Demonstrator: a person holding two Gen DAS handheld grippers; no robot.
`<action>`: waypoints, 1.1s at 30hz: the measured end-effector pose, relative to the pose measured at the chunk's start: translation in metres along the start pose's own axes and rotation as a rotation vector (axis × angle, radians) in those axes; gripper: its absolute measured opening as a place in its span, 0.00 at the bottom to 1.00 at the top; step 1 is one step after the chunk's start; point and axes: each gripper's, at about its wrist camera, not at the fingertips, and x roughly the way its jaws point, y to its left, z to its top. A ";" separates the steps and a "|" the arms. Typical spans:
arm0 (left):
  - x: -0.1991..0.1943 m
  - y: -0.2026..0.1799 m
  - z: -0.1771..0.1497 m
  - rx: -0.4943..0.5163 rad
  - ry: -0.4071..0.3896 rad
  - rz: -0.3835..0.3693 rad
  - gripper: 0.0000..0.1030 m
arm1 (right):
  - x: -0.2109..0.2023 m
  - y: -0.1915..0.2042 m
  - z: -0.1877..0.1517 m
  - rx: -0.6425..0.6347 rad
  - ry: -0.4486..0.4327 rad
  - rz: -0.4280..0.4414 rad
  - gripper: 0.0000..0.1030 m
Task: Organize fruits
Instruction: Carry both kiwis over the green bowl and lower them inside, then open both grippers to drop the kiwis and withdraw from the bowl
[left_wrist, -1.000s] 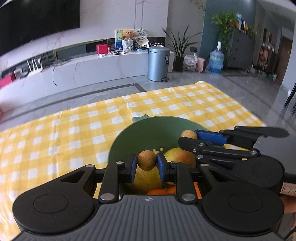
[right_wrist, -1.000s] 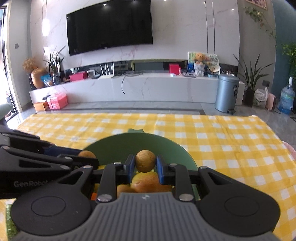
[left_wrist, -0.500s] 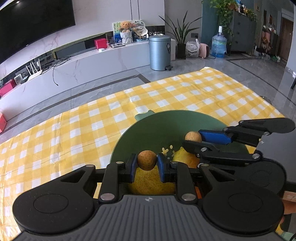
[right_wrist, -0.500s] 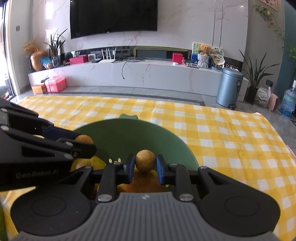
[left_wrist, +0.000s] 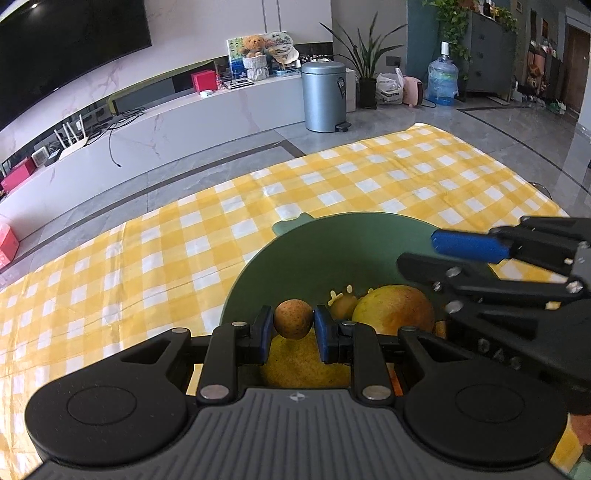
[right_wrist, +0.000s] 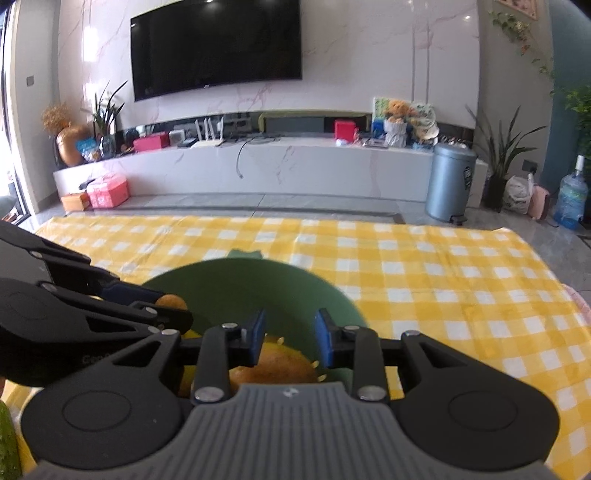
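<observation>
A green bowl (left_wrist: 332, 247) sits on the yellow checked tablecloth and also shows in the right wrist view (right_wrist: 240, 284). It holds an orange-yellow mango (left_wrist: 393, 310), a yellow fruit (left_wrist: 303, 360) and other fruit partly hidden by the grippers. My left gripper (left_wrist: 293, 319) is shut on a small round brown fruit (left_wrist: 293, 318) above the bowl's near side; that fruit shows in the right wrist view (right_wrist: 171, 301). My right gripper (right_wrist: 289, 336) is open and empty over the bowl, above an orange-brown fruit (right_wrist: 275, 365). The right gripper shows in the left wrist view (left_wrist: 461, 258).
The yellow checked tablecloth (right_wrist: 424, 266) spreads around the bowl. A green fruit (right_wrist: 7, 443) lies at the lower left edge of the right wrist view. Beyond the table are a grey bin (right_wrist: 452, 181) and a long white TV console (right_wrist: 258, 166).
My right gripper has opened and let go of its small round fruit, which is no longer between its pads. The left gripper still holds its fruit over the bowl.
</observation>
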 end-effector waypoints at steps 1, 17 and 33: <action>0.001 -0.002 0.001 0.009 0.002 -0.003 0.25 | -0.002 -0.002 0.000 0.007 -0.007 -0.007 0.26; 0.029 -0.014 0.006 0.044 0.034 -0.008 0.25 | -0.001 -0.012 -0.001 0.082 -0.008 -0.016 0.26; 0.020 -0.006 0.001 -0.007 0.023 -0.024 0.58 | 0.001 -0.015 0.001 0.095 -0.015 -0.019 0.26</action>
